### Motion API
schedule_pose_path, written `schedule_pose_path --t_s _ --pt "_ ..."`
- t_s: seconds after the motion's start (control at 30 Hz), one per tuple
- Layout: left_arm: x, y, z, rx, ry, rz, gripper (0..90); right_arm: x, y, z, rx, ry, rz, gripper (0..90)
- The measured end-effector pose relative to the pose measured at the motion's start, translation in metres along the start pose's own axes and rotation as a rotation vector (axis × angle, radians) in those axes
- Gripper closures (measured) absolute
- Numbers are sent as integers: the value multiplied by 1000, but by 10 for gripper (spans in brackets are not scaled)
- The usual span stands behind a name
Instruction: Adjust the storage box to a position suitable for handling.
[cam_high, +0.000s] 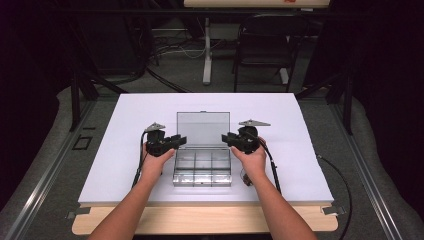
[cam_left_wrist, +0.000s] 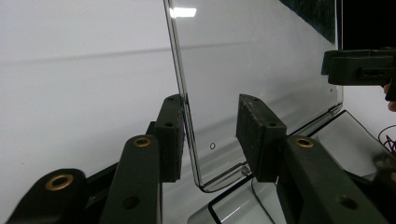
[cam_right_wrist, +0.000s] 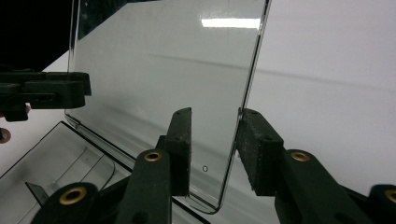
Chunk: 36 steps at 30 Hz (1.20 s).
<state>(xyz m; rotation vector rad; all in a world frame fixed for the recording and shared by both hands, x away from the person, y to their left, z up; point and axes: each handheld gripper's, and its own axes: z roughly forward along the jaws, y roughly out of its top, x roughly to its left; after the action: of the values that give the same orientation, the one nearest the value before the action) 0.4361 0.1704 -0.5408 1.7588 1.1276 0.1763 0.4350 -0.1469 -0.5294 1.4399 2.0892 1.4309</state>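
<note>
**Q:** What surrounds the work?

**A:** Dark room, with a folding chair (cam_high: 264, 47) and a table leg beyond a white table (cam_high: 125, 150). On the table lies a clear plastic compartment box (cam_high: 202, 170), its lid (cam_high: 203, 127) raised upright at the far side.

**Q:** Where are the hands?

**A:** Two forearms come in from the near edge. The left gripper (cam_high: 176, 141) sits at the lid's left edge, the right gripper (cam_high: 228, 139) at its right edge, both just above the box's tray.

**Q:** How do the jaws stand?

**A:** In the left gripper view, the jaws are parted; the lid's edge runs between them, against the left pad (cam_left_wrist: 170, 135), with a gap to the other pad. In the right gripper view, the jaws also straddle the lid's edge, the right pad (cam_right_wrist: 257, 149) close to it, the other apart. Neither pair is clamped.

**Q:** Anything else?

**A:** Each gripper view shows the other gripper across the lid.
</note>
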Motion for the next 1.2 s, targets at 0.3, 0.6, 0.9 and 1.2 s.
schedule_pose_path --t_s 0.3,0.6,0.9,1.2 --pt "3 0 2 5 -14 -27 616 -2 0 3 15 7 23 650" --pt "5 -1 4 14 -25 -40 602 -3 1 6 32 8 39 633" --pt "7 0 5 26 -29 -55 596 -5 2 7 54 12 54 623" --pt "8 2 6 46 -33 -78 587 -6 3 10 70 14 69 607"
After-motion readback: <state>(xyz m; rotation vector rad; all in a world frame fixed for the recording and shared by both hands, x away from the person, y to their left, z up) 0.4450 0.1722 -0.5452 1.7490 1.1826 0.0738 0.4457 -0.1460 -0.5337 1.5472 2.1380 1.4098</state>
